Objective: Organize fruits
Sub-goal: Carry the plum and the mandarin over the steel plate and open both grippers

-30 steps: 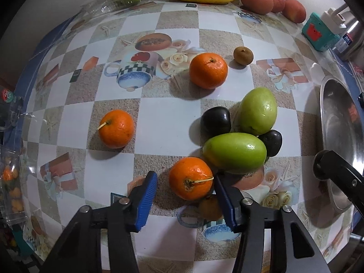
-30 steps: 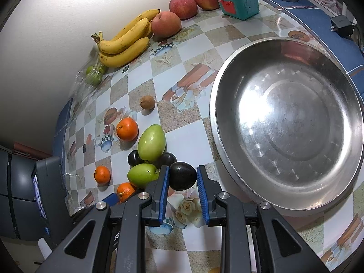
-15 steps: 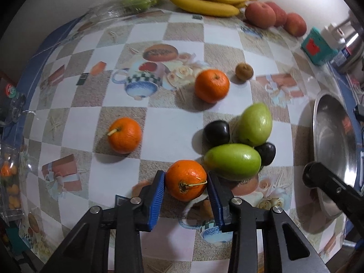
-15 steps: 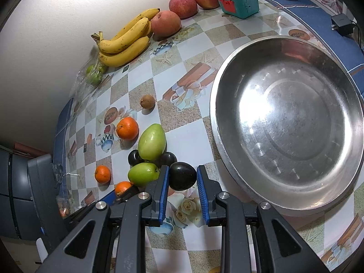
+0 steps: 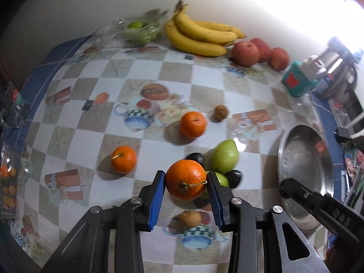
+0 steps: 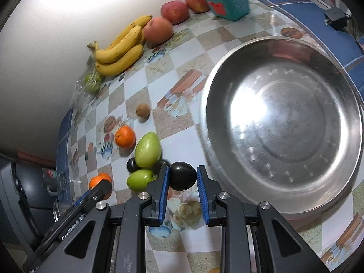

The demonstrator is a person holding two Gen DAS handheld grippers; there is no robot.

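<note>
Two grippers: each is closed around one fruit, above the checked tablecloth.
Far left: a loose orange sits alone on a pale square, well apart from the others.
Left gripper: its blue pads are clenched on a stemmed orange, which looks lifted clear of the cloth (its stem end faces the camera).
Behind that orange: a dark plum, a green mango and another dark fruit are bunched together, touching; a second green mango shows better in the right wrist view.
Middle of cloth: a third orange lies near a small brown fruit.
Back wall: bagged green fruit, then bananas, then red apples, in a row.
Right gripper: both pads press the sides of a black plum, just beside the rim of the steel bowl; I cannot tell whether the plum touches the cloth.
Steel bowl: sits at the right end of the table, holding no fruit.
Far right: a teal box stands beyond the bowl, next to the apples.
</note>
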